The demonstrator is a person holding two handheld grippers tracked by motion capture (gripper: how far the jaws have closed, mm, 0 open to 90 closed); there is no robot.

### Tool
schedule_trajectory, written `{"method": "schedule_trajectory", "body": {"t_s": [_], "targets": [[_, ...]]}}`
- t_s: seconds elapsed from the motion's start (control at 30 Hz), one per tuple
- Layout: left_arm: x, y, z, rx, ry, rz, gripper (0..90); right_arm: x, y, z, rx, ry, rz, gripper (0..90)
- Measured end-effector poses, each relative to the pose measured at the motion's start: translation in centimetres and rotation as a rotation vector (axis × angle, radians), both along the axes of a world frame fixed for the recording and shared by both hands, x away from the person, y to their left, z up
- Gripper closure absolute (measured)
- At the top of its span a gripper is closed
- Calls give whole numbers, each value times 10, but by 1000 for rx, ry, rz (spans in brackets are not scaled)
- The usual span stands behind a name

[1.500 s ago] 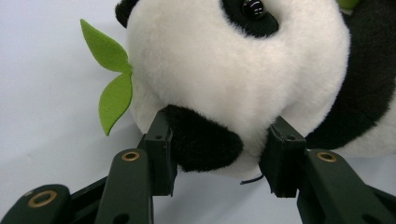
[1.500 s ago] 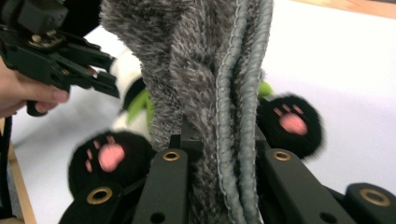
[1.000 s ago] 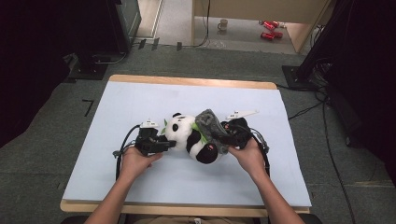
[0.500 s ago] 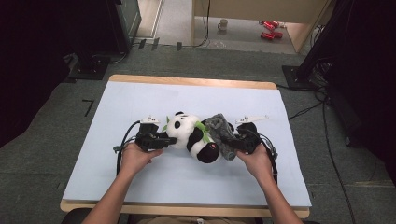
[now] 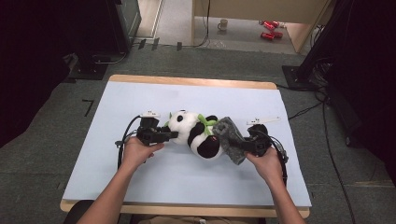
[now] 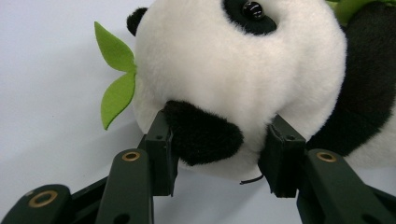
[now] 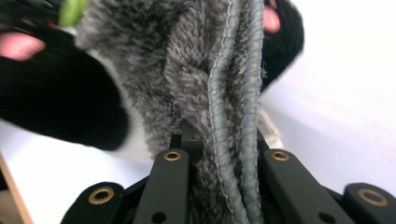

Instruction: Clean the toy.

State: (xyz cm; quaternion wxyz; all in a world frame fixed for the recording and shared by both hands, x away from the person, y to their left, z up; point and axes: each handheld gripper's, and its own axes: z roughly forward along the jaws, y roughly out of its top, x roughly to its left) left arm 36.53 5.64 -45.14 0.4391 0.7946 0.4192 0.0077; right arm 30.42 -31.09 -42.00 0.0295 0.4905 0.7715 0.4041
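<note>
A black-and-white panda plush [image 5: 196, 136] lies on its side mid-table, with green felt leaves [image 6: 116, 81] by its head. My left gripper [image 5: 172, 135] is shut on the panda's head [image 6: 243, 70], its jaws pressing into the white fur on either side of a black patch. A grey fuzzy cloth [image 5: 229, 139] with a stitched hem lies against the panda's lower body. My right gripper [image 5: 242, 145] is shut on that cloth [image 7: 196, 70], which bunches between the jaws. The panda's black legs [image 7: 60, 98] with pink paw pads lie just behind the cloth.
The pale blue table top [image 5: 140, 186] has a wooden edge. Cables trail from both grippers across it. On the floor beyond stand a mug [image 5: 223, 23], red items [image 5: 267, 29] and dark equipment stands at both sides.
My right gripper has moved to the right with the grey cloth, drawing it off the panda's body toward its feet. The left gripper has stayed clamped on the head.
</note>
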Motion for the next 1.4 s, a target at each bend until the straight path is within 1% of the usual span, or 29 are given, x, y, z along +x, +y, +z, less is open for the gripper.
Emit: {"method": "schedule_trajectory", "body": {"t_s": [0.1, 0.2, 0.33, 0.47, 0.53, 0.57, 0.63, 0.67, 0.73, 0.77, 0.8, 0.87, 0.97, 1.17, 1.27, 1.33, 1.4], "targets": [[-1, -1, 0, 3, -5, 0, 535, -7, 1, 13, 56, -38, 0, 790], [-1, -1, 0, 0, -6, 2, 536, -13, 2, 31, 101, -89, -1, 790], [-2, -1, 0, 5, -8, 0, 535, -17, 9, 53, 91, -134, 20, 788], [-3, -1, -1, -5, -12, 6, 535, -19, 16, 70, 117, -140, 57, 788], [-3, -1, -1, -5, -15, 5, 536, -21, 24, 74, 138, -138, 87, 787], [-3, -1, -2, -6, -14, 6, 535, -21, 29, 74, 145, -130, 102, 785], [-4, -1, -2, -4, -13, 6, 535, -20, 39, 71, 133, -112, 131, 783], [-4, -1, -2, -1, -13, 5, 535, -19, 44, 67, 118, -99, 141, 782], [-5, -2, -2, 14, -16, -6, 535, -17, 53, 58, 61, -75, 146, 782], [-6, -2, -2, 24, -24, -10, 535, -15, 55, 52, 45, -70, 147, 781], [-7, -2, -3, 28, -25, -12, 535, -14, 55, 48, 41, -58, 145, 781], [-7, -2, -3, 28, -24, -12, 535, -12, 52, 43, 24, -61, 130, 781], [-7, -2, -3, 24, -23, -11, 535, -11, 44, 41, 39, -56, 105, 781], [-7, -2, -3, 26, -24, -15, 534, -12, 40, 38, 48, -56, 109, 781], [-7, -2, -3, 26, -24, -16, 533, -11, 34, 34, 48, -53, 94, 782], [-7, -1, -3, 28, -22, -16, 534, -10, 30, 32, 26, -45, 70, 783], [-7, -1, -3, 25, -16, -12, 533, -9, 27, 28, -19, -29, 49, 785]]}}
